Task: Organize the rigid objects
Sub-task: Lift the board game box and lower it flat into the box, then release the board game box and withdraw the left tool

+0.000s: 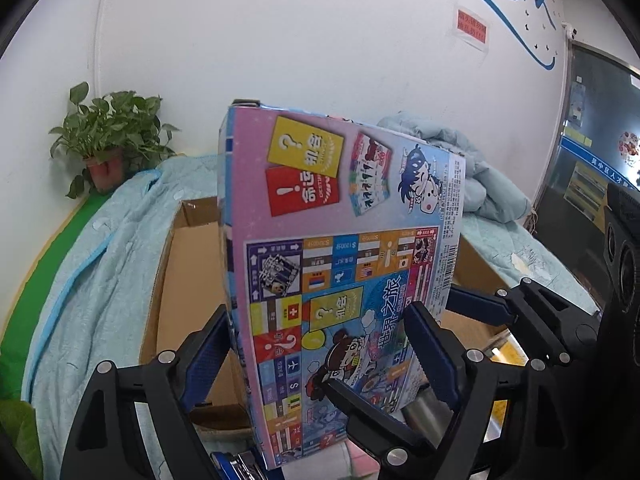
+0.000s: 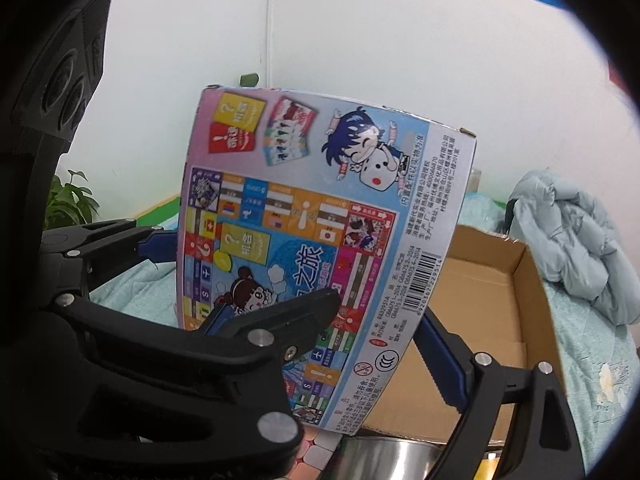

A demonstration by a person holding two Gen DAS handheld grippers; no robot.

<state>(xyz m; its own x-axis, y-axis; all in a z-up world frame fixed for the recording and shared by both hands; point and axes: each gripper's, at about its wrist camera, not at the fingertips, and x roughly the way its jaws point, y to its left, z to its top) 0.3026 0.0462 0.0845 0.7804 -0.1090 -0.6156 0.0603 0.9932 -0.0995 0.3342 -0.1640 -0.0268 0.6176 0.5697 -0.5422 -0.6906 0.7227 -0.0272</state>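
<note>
- The open cardboard carton is seen on the light blue cover, behind everything else. As much of its inside as is shown looks bare, so it is judged that little or nothing is put away in it yet; its floor is mostly hidden.
- The board game box is held upright, a little tilted, in front of the carton and above the things lying lower. It is not yet inside the carton, so this step is judged to be only half done: the box is lifted, but it is not placed.
- The left tool is opened wide, and the game box is gripped between its blue pads, near the lower part of the box.
- The right tool is also spread wide around the same box, with one pad laid against its right edge. The other pad is partly hidden, but a grip is judged here too.
- A steel pot is seen under the game box, outside the carton, so it is still to be sorted.
- A pink blocky thing just beside the pot is also left to be organized.
</note>
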